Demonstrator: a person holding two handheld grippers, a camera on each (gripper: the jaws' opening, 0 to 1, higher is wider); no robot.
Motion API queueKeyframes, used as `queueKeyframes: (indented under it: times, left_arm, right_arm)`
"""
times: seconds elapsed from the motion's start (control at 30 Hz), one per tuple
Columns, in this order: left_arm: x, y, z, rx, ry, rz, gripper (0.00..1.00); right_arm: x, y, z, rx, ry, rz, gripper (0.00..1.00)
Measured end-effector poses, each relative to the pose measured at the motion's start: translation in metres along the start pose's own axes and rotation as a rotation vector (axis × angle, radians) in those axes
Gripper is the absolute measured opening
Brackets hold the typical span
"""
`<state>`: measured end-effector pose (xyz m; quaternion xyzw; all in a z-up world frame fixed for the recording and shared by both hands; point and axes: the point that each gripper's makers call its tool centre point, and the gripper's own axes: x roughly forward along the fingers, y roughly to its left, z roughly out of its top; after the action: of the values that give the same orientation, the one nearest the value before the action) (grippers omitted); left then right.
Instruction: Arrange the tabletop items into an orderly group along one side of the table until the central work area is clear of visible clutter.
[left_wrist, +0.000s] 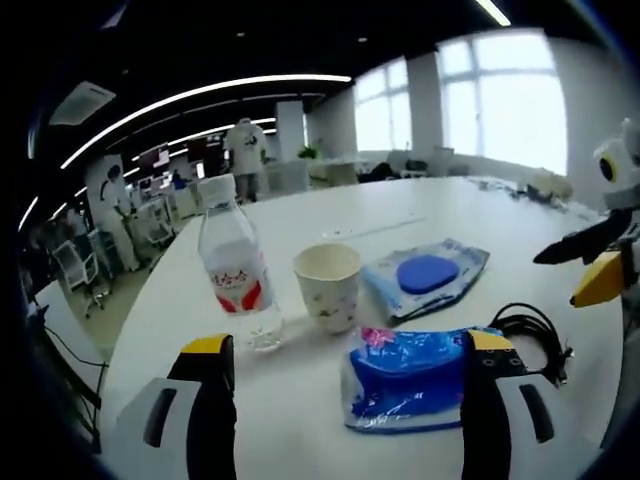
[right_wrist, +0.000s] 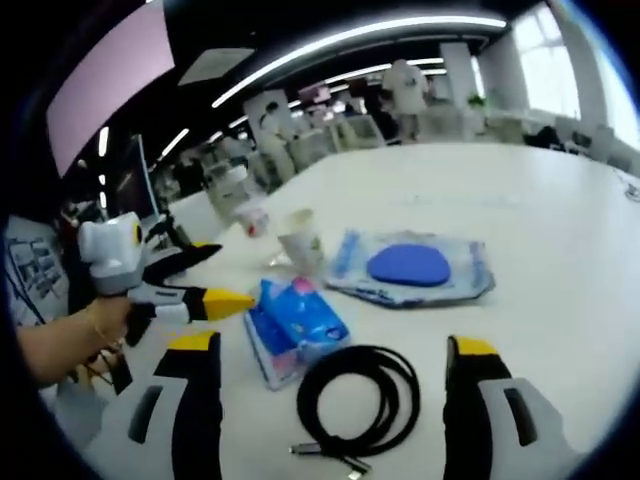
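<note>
On the white table (left_wrist: 420, 215) stand a clear water bottle (left_wrist: 238, 275) with a red label and a paper cup (left_wrist: 328, 287). Beside them lie a blue tissue pack (left_wrist: 405, 375), a clear bag holding a blue pad (left_wrist: 428, 274) and a coiled black cable (left_wrist: 532, 330). My left gripper (left_wrist: 345, 365) is open, its jaws either side of the tissue pack's near end. My right gripper (right_wrist: 335, 355) is open just short of the black cable (right_wrist: 360, 397). Beyond it lie the tissue pack (right_wrist: 297, 322), the bagged pad (right_wrist: 410, 266), the cup (right_wrist: 302, 243) and the bottle (right_wrist: 250, 212). The left gripper (right_wrist: 205, 285) enters that view from the left, held by a hand.
The right gripper (left_wrist: 590, 262) comes in at the right edge of the left gripper view. The far half of the table (right_wrist: 520, 190) is bare white surface. Desks, chairs and standing people (left_wrist: 245, 150) fill the office behind.
</note>
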<state>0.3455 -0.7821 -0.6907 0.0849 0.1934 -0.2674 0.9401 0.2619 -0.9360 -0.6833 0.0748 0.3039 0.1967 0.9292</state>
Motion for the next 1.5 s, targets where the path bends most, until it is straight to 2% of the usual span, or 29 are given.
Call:
queueKeyframes:
  times: [0.23, 0.33, 0.43, 0.6, 0.77, 0.9, 1.0, 1.1, 1.3, 1.5]
  left_arm:
    - [-0.003, 0.010, -0.012, 0.010, 0.021, 0.011, 0.92]
    - [-0.002, 0.014, -0.019, 0.011, 0.037, 0.014, 0.88]
    - [-0.004, 0.018, -0.021, 0.024, 0.039, 0.034, 0.76]
    - [-0.003, 0.020, -0.026, -0.001, 0.040, 0.034, 0.65]
    - [0.001, 0.016, -0.036, -0.026, 0.072, 0.007, 0.55]
    - [0.002, 0.012, -0.040, -0.034, 0.082, -0.004, 0.49]
    - [0.004, 0.008, -0.046, -0.023, 0.106, -0.024, 0.43]
    - [0.007, 0.005, -0.051, -0.015, 0.115, -0.035, 0.39]
    - [0.009, -0.002, -0.057, -0.077, 0.124, -0.079, 0.22]
    - [0.012, -0.008, -0.061, -0.060, 0.142, -0.096, 0.13]
  right_arm:
    - [0.007, 0.011, -0.012, -0.031, 0.019, -0.010, 0.80]
    - [0.011, 0.016, -0.019, -0.021, 0.035, -0.011, 0.74]
    - [0.015, 0.019, -0.023, -0.019, 0.038, -0.025, 0.67]
    - [0.026, 0.024, -0.034, -0.029, 0.035, -0.044, 0.50]
    - [0.035, 0.035, -0.042, -0.007, 0.045, -0.032, 0.44]
    - [0.043, 0.042, -0.047, -0.029, 0.050, -0.029, 0.40]
    - [0.047, 0.043, -0.052, -0.033, 0.061, -0.035, 0.33]
    - [0.052, 0.043, -0.060, -0.082, 0.087, -0.037, 0.28]
    - [0.054, 0.041, -0.057, -0.060, 0.075, -0.054, 0.24]
    - [0.052, 0.035, -0.053, 0.004, 0.074, -0.087, 0.17]
